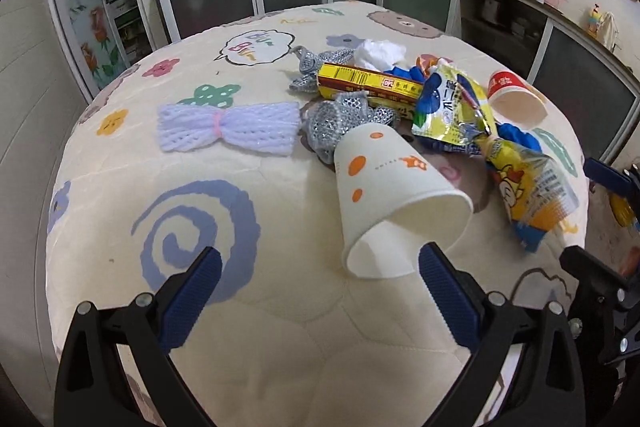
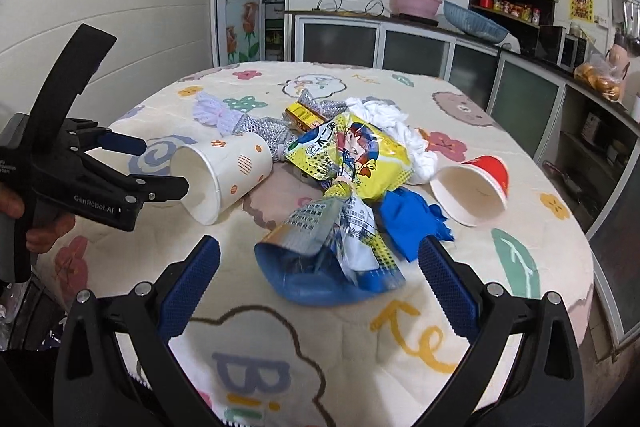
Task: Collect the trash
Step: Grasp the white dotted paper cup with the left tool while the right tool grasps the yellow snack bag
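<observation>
The left gripper (image 1: 320, 267) hangs wide open and empty at the mouth of the white paper cup with orange dots (image 1: 394, 203), which lies on its side on the cartoon-print quilted tablecloth (image 1: 248, 327). It looks light and easily crushed, so a gentle pinch across the rim should do. The right gripper (image 2: 320, 263), equally wide and empty, frames the crinkly yellow-and-blue foil snack bag (image 2: 340, 227): limp, slippery, best taken at a crumpled fold.

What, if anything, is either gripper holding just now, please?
Nothing: the left gripper and right gripper are open, jaws empty, near the orange-dotted paper cup.
</observation>
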Available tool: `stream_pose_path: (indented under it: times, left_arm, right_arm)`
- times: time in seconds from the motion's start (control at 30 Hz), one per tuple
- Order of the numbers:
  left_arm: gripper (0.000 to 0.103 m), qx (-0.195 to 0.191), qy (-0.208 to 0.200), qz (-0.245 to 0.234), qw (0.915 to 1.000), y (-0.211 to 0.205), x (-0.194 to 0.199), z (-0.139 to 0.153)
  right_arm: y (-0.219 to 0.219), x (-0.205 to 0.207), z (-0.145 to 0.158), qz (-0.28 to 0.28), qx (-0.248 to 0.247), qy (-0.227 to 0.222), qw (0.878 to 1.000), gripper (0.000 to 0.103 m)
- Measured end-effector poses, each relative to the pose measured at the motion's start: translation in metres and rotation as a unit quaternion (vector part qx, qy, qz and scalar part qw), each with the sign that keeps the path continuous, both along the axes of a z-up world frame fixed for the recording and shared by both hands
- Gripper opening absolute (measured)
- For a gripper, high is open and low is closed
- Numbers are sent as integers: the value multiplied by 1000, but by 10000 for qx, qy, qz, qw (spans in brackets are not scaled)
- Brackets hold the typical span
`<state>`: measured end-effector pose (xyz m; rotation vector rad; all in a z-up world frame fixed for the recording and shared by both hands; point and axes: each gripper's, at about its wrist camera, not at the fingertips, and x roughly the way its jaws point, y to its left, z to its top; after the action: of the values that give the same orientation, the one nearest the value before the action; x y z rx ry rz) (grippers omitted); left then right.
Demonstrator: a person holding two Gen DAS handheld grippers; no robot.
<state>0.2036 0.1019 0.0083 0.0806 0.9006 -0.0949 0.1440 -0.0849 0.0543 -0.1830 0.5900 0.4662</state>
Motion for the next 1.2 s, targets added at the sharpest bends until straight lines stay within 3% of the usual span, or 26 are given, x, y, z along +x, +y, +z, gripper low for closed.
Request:
stream_pose_path:
  times: [0.27, 0.33, 0.4, 0.47, 0.5, 0.57, 0.7, 0.73, 0.97, 1.2]
  left_arm:
    - [95, -332, 221, 84, 9992, 2, 20, -16]
    - [95, -480, 274, 32, 9985, 2, 23, -19]
    - [94, -587, 281, -3, 9979, 1, 24, -20]
    - [82, -716, 299, 10, 9970, 3, 26, -22]
    - [69, -808, 345, 13, 9961, 4, 29, -24]
    - [51, -950, 443, 61, 9945, 6, 33, -27]
    - [7, -1224, 571, 103, 9908, 10, 41, -34]
    - [6, -1310, 572, 100, 9897, 11, 42, -33]
    - [5, -1421, 315, 49, 9893, 16, 31, -19]
    - [5, -1431, -219, -70, 9894, 28, -7, 20]
  right_arm:
    - [3, 20, -11, -15, 62, 310, 9995, 93]
    - [4, 24, -13, -38, 23, 378, 9993, 76]
    - [5, 28, -16, -52, -28, 455, 9989, 69]
    - [5, 32, -19, -45, -25, 567, 9984, 58]
    - [5, 33, -21, -46, -14, 620, 9981, 48]
    - [5, 35, -23, -43, 17, 682, 9977, 46]
    - [2, 35, -22, -48, 123, 751, 9971, 38]
    - [1, 37, -22, -50, 170, 790, 9967, 33]
    - [-2, 30, -16, -189, 213, 585, 9979, 29]
    - [-16, 6, 20, 43, 763, 222, 9968, 29]
